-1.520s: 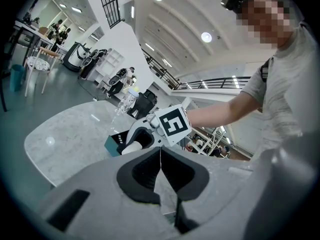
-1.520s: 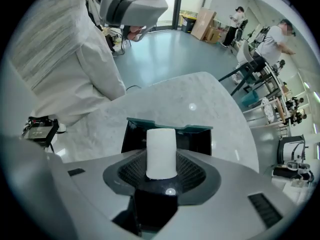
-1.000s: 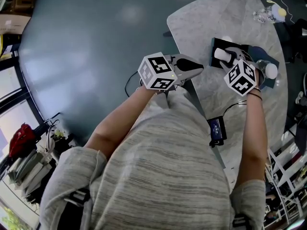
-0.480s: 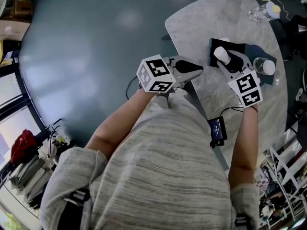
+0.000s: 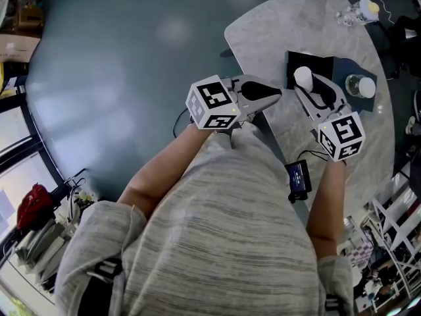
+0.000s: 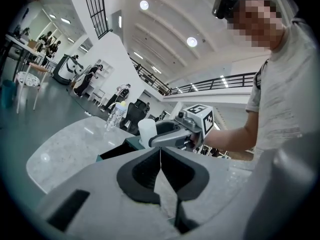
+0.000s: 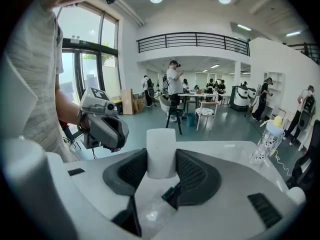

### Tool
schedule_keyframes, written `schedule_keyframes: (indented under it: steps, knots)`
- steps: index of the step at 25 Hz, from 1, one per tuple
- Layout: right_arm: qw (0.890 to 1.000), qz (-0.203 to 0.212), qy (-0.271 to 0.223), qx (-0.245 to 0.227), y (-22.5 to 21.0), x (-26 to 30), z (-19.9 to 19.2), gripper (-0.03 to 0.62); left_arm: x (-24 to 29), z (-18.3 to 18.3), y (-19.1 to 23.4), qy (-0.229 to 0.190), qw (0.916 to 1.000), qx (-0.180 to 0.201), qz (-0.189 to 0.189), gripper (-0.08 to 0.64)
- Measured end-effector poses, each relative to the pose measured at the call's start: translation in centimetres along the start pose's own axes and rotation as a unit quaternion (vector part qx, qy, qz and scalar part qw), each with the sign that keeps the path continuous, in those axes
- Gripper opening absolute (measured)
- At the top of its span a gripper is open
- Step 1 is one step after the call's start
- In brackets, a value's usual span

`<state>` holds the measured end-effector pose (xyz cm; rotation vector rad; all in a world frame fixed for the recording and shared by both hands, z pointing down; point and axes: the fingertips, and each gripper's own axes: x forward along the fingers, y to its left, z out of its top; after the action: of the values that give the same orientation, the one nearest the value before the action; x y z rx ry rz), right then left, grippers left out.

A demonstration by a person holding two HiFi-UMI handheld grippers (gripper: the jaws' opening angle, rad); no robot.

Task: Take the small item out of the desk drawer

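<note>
Marble tabletop (image 5: 276,38) partly hidden; right tongs (image 7: 161,170) grip white cylinder (image 7: 161,149); left tongs (image 6: 160,158) closed.

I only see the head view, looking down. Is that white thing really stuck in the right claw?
Observer: Yes. In the right gripper view, the right claw pinches the white cylinder from both sides.
Child: What about the left claw?
Observer: The left gripper view shows the left claw shut, with nothing in it.
Child: Is anybody else in the room?
Observer: Yes. The right gripper view shows people standing far behind.
</note>
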<state>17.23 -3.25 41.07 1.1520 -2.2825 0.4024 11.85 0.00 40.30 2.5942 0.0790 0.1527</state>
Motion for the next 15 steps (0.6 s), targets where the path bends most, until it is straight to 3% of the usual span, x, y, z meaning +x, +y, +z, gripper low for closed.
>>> schedule_keyframes:
  steps: [5, 15]
  knots:
    - [0.998, 0.004, -0.049, 0.038, 1.4, -1.2, 1.1, 0.181, -0.4, 1.1, -0.6, -0.014, 0.9998, 0.017, 0.001, 0.015]
    - [0.992, 0.021, -0.110, 0.066, 3.9, -3.5, 3.1, 0.181, -0.6, 2.7, -2.4, -0.030, 0.9988, 0.039, -0.005, 0.015]
